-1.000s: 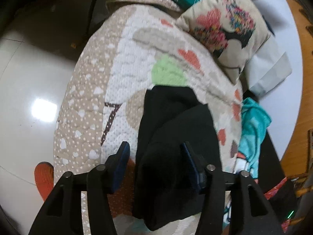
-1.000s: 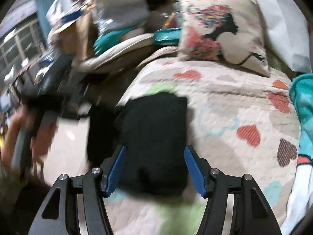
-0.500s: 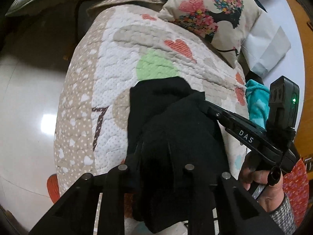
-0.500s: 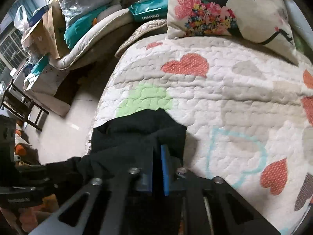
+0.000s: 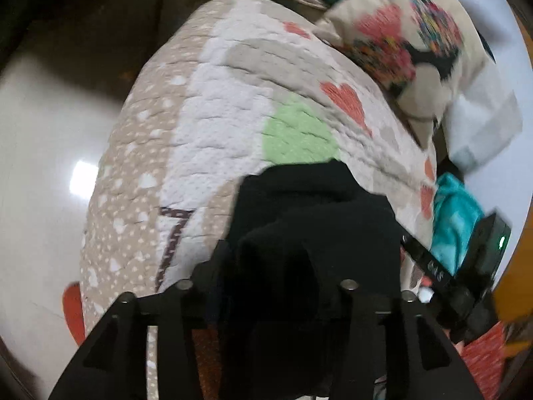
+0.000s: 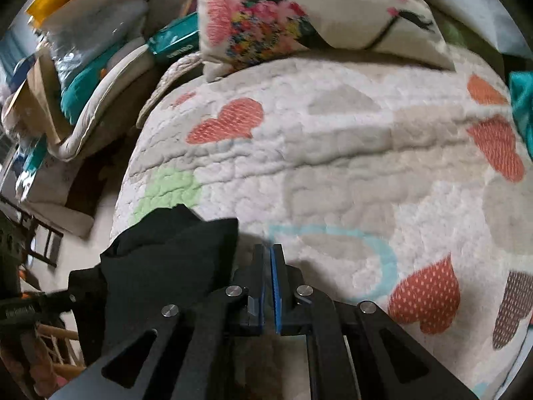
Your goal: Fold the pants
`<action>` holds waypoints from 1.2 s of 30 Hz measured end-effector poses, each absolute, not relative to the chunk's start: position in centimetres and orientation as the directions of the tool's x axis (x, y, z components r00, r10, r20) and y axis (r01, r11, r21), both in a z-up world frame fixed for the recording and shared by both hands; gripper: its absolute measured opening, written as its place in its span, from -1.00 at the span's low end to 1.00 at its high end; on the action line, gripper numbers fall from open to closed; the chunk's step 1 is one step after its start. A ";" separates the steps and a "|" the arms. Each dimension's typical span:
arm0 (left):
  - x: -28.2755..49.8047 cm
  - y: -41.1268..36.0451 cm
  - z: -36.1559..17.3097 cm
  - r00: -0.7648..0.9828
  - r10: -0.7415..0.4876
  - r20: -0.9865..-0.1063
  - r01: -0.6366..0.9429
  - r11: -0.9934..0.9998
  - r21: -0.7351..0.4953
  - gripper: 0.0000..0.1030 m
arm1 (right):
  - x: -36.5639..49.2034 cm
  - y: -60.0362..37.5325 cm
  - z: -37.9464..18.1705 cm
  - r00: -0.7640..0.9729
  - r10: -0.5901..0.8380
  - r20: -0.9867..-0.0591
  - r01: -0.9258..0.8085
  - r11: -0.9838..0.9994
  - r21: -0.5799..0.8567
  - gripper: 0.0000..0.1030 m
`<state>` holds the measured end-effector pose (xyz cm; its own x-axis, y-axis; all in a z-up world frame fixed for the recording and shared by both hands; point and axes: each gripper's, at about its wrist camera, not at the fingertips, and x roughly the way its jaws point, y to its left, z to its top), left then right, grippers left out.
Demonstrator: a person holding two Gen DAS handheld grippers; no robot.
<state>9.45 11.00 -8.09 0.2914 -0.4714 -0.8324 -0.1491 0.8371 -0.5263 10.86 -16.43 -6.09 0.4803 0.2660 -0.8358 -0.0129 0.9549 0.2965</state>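
Bunching soft black pants [image 5: 309,220], puffy quilt [image 6: 333,153]

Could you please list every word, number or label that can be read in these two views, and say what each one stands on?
"7": a dark brown numeral printed on the quilt, seen at in the left view.
White lettering on the other gripper's arm: too blurred to read.
White lettering on the teal package beside the pillow: too blurred to read.
Nothing readable on the black pants.

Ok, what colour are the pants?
Plain black pants, no pattern visible, seen best in the left wrist view against the pale quilt.
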 end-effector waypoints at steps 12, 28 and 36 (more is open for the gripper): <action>7.9 14.0 -6.7 0.380 -0.355 -0.854 -0.249 0.850 -0.464 0.07 | 2.7 -14.9 -4.1 0.514 0.337 -0.789 -0.118 0.939 0.324 -0.23; -2.7 10.7 -2.4 0.614 -0.090 -0.784 -0.208 0.940 -0.270 0.08 | -5.0 -18.8 -2.2 0.643 0.276 -0.715 -0.121 0.958 0.261 0.16; -3.0 10.8 -3.6 0.610 -0.041 -0.792 -0.256 0.935 -0.246 0.11 | -5.6 -18.0 -3.3 0.626 0.289 -0.725 -0.126 0.954 0.272 0.21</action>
